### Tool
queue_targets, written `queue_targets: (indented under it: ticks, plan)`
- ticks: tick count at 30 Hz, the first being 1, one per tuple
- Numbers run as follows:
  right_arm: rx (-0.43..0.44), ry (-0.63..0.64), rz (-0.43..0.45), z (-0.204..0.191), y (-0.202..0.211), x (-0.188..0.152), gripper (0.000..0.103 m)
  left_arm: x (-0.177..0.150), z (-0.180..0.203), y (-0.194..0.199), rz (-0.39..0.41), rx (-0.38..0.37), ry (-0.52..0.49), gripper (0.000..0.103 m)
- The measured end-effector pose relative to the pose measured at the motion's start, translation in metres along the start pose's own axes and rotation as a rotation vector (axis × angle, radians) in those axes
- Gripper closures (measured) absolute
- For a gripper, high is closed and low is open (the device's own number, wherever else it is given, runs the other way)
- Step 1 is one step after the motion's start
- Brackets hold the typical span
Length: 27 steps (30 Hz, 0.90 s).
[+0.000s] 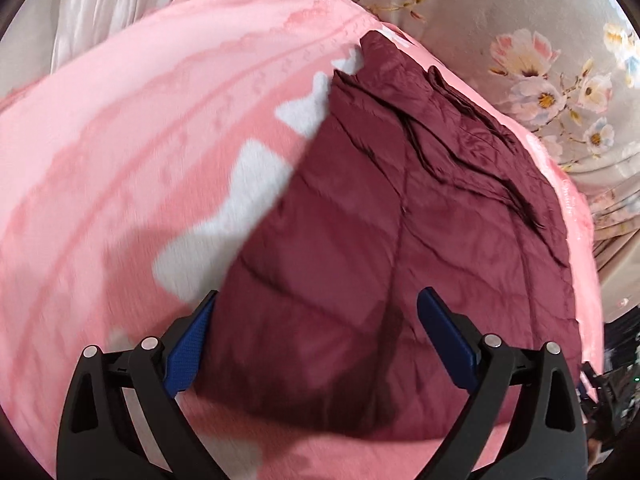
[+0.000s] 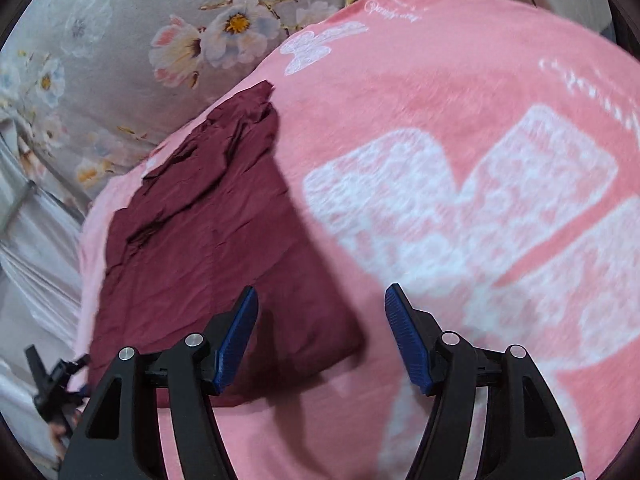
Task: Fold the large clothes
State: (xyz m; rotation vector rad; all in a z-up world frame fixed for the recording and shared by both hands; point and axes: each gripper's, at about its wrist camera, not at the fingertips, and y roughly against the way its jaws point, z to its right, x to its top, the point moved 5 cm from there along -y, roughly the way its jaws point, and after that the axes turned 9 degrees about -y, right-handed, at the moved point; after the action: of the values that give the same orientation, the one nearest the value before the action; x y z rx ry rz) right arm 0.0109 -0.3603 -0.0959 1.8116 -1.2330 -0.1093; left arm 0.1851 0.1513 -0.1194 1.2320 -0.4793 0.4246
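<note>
A dark maroon quilted jacket (image 1: 360,232) lies folded into a rough rectangle on a pink blanket (image 1: 120,160) with white patterns. My left gripper (image 1: 320,320) is open and empty, hovering over the jacket's near end. In the right wrist view the jacket (image 2: 208,248) lies left of centre on the pink blanket (image 2: 440,100). My right gripper (image 2: 320,320) is open and empty, above the jacket's near right corner. The jacket's far end is wrinkled and bunched.
A grey floral bedsheet (image 1: 540,60) lies beyond the blanket, also in the right wrist view (image 2: 120,40). White curtain-like fabric (image 1: 100,0) hangs at the far left. The other gripper's black frame (image 2: 48,384) shows at the lower left edge.
</note>
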Motion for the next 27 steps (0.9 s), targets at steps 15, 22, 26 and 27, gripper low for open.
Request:
queue_targets:
  ticks: [15, 22, 26, 27]
  plan:
    - [0.045, 0.039, 0.013, -0.012, 0.025, -0.034, 0.1, -0.025, 0.036, 0.033, -0.012, -0.078, -0.038, 0.081]
    - [0.148, 0.095, 0.063, -0.021, 0.092, -0.04, 0.101, -0.032, 0.045, 0.092, 0.051, -0.145, -0.048, 0.084]
    - [0.236, 0.203, 0.138, -0.039, 0.164, -0.05, 0.101, -0.038, 0.05, 0.15, 0.133, -0.18, -0.088, 0.085]
    - [0.253, 0.225, 0.158, -0.043, 0.178, -0.05, 0.101, -0.037, 0.052, 0.17, 0.166, -0.185, -0.1, 0.085]
